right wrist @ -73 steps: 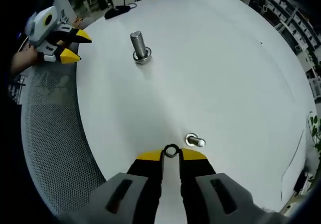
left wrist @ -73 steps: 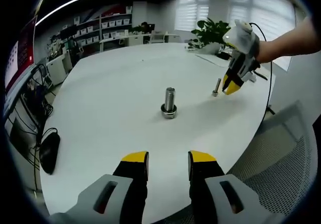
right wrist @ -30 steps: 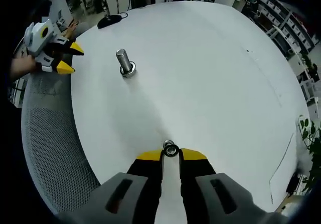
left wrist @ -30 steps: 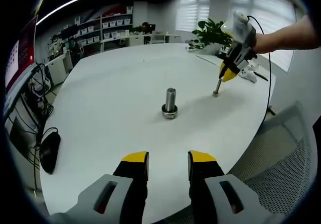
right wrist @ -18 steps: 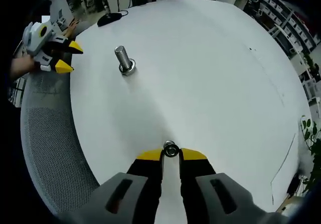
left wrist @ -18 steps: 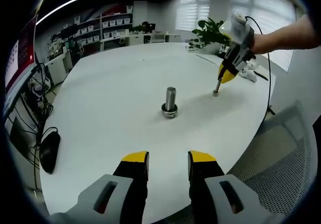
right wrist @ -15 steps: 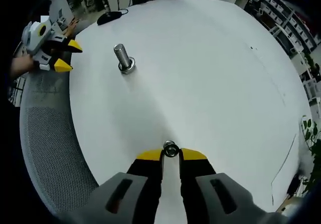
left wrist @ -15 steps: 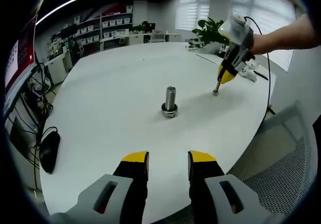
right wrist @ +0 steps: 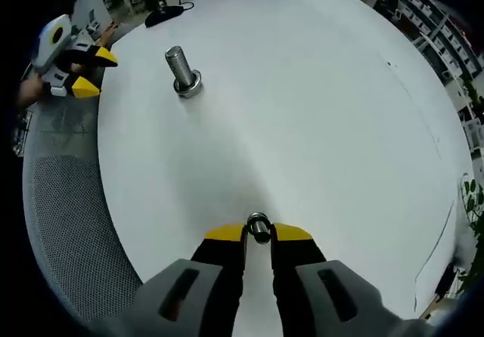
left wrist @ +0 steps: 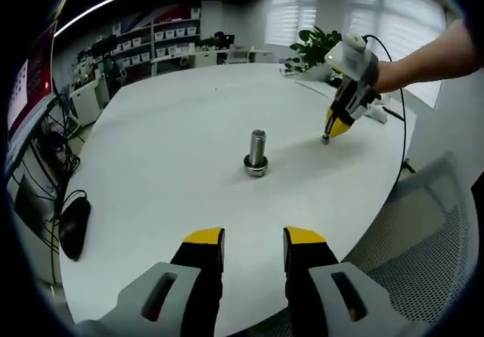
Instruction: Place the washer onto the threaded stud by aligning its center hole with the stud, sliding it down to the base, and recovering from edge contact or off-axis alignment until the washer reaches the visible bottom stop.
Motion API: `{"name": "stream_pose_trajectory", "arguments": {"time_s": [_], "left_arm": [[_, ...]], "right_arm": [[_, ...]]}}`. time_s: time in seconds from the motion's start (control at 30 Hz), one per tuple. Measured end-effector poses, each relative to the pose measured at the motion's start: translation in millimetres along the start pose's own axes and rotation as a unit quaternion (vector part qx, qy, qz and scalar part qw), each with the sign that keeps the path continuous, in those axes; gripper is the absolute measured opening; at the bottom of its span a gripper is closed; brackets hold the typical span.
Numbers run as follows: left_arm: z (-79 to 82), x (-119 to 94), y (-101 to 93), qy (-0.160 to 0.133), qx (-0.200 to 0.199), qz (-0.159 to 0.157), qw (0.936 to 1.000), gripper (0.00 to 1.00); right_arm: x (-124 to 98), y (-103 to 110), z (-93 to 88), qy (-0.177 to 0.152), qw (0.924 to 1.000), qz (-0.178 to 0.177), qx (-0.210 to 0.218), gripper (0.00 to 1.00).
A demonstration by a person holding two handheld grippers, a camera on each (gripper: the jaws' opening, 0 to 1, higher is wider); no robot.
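A small threaded stud [left wrist: 326, 137] stands upright at the right side of the round white table [left wrist: 166, 148]. My right gripper [left wrist: 335, 131] is right over it, held by a person's hand. Seen from the right gripper view, my right gripper [right wrist: 259, 235] is shut on a thin metal washer [right wrist: 259, 217], and the stud's top [right wrist: 260, 232] shows inside the ring. A larger bolt [left wrist: 256, 149] with a ring at its base stands mid-table, also seen as the larger bolt [right wrist: 180, 69]. My left gripper [left wrist: 253, 239] hangs open near the table's edge, apart from both; it appears as the left gripper [right wrist: 76, 69].
A black mouse [left wrist: 74, 227] lies at the table's left edge. A grey mesh chair [left wrist: 427, 265] stands beside the table on the right, under the arm. A plant [left wrist: 321, 46] and a white object [left wrist: 374, 110] sit beyond the small stud.
My right gripper carried the washer from beside the small stud to directly over it and has sunk lower along the stud. My left gripper has stayed still and open.
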State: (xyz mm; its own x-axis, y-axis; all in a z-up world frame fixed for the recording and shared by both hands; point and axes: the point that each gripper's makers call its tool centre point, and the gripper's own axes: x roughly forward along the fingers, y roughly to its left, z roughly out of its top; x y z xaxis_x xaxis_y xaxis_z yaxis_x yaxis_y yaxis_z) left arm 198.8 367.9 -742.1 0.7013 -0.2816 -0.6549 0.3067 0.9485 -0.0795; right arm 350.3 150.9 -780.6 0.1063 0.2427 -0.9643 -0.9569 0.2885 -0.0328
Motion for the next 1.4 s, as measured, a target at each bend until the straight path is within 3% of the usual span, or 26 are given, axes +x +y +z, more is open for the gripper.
{"name": "stream_pose_trajectory", "arguments": {"time_s": [0.4, 0.63, 0.93, 1.03, 1.07, 1.4], "left_arm": [[0.1, 0.2, -2.0, 0.001, 0.001, -0.004, 1.0, 0.29], [-1.2, 0.7, -3.1, 0.005, 0.003, -0.007, 1.0, 0.29], [-1.5, 1.2, -3.6, 0.006, 0.004, -0.008, 0.9999, 0.29], [-1.8, 1.6, -3.9, 0.006, 0.004, -0.01, 0.9999, 0.29], [-2.1, 1.4, -4.1, 0.007, 0.004, -0.01, 0.9999, 0.29], [-4.0, 1.4, -5.2, 0.011, 0.006, -0.011, 0.9999, 0.29]], "right_arm": [[2.8, -1.0, -0.4, -0.01, 0.9999, -0.003, 0.001, 0.17], [-3.7, 0.2, 2.3, -0.032, 0.9994, -0.01, 0.002, 0.22], [-7.3, 0.5, -7.3, -0.043, 0.9989, -0.017, 0.008, 0.24], [-12.0, 1.7, -7.2, -0.059, 0.9979, -0.025, 0.011, 0.24], [-14.8, 0.5, -4.0, -0.078, 0.9963, -0.035, 0.004, 0.24], [-24.1, 6.7, -14.8, -0.107, 0.9927, -0.048, 0.027, 0.25]]}}
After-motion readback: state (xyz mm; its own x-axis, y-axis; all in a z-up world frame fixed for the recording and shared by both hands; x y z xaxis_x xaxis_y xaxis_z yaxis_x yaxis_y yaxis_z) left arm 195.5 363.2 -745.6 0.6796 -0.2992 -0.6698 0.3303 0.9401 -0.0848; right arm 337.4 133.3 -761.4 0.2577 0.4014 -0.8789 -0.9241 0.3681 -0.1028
